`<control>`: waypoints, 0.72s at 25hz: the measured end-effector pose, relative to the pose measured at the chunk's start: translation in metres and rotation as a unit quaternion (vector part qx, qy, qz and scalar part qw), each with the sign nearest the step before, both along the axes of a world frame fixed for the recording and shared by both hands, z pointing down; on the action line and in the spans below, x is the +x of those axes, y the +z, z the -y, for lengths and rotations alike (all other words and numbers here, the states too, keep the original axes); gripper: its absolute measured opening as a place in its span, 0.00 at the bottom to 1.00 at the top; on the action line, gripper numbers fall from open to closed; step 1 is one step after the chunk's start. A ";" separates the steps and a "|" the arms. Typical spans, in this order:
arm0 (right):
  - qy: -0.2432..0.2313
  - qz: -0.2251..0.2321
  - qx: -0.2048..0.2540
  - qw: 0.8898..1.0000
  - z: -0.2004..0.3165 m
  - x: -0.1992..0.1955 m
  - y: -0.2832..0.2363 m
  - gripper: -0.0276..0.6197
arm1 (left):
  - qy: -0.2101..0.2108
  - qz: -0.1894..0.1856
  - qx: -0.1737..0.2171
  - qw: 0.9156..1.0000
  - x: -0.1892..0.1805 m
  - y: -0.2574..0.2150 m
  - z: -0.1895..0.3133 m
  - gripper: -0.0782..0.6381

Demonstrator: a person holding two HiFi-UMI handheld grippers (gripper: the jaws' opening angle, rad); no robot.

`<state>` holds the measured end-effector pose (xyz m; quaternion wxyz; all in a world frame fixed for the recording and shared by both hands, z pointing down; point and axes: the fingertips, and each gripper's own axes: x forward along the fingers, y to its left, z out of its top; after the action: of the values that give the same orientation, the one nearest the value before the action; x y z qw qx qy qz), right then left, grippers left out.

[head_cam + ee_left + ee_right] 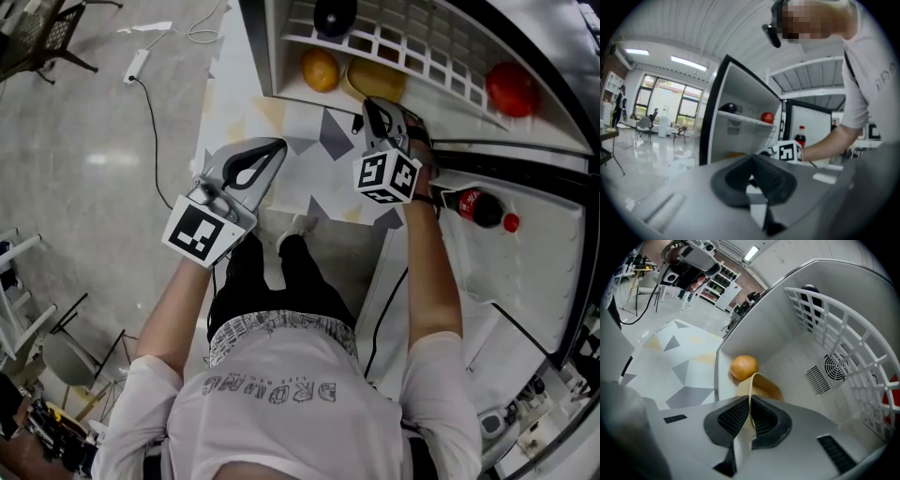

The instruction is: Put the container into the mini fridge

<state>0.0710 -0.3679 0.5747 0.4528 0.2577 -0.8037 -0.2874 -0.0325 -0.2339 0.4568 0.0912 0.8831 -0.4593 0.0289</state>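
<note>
The container (380, 82) is a tan, thin-walled bowl (761, 386) resting low on the floor of the open mini fridge (281, 56), beside an orange (744, 367). My right gripper (750, 416) is shut on the bowl's near rim, which stands edge-on between the pads; in the head view this gripper (375, 111) reaches into the fridge mouth. My left gripper (272, 150) hangs outside the fridge over the patterned floor mat, shut with nothing in it. In the left gripper view its pads (752, 180) meet at the tips.
A white wire shelf (834, 333) spans the fridge above the bowl, carrying a black ball (335, 16) and a red fruit (512, 90). The orange (320, 69) sits left of the bowl. A cola bottle (478, 206) stands in the open door at right. A fan vent (833, 365) marks the back wall.
</note>
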 end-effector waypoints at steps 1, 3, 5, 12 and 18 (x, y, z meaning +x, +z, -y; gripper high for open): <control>0.000 -0.003 0.000 1.000 0.001 0.001 0.002 0.06 | 0.000 0.000 0.000 1.000 0.000 0.000 0.000 0.12; 0.000 -0.010 0.000 1.000 0.003 0.002 0.006 0.06 | -0.001 -0.001 0.000 1.000 0.001 0.001 -0.001 0.12; -0.001 -0.014 0.000 1.000 0.003 0.003 0.009 0.06 | -0.001 -0.002 0.000 1.000 0.003 0.002 -0.003 0.12; -0.006 -0.025 0.001 1.000 0.005 0.002 0.018 0.07 | -0.001 -0.002 -0.006 1.000 0.006 0.005 -0.006 0.12; -0.007 -0.022 -0.010 1.000 0.003 0.001 0.023 0.13 | 0.001 0.000 -0.008 1.000 0.008 0.006 -0.007 0.12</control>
<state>0.0717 -0.3707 0.5972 0.4707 0.2415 -0.7983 -0.2879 -0.0243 -0.2266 0.4628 0.0986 0.8828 -0.4581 0.0325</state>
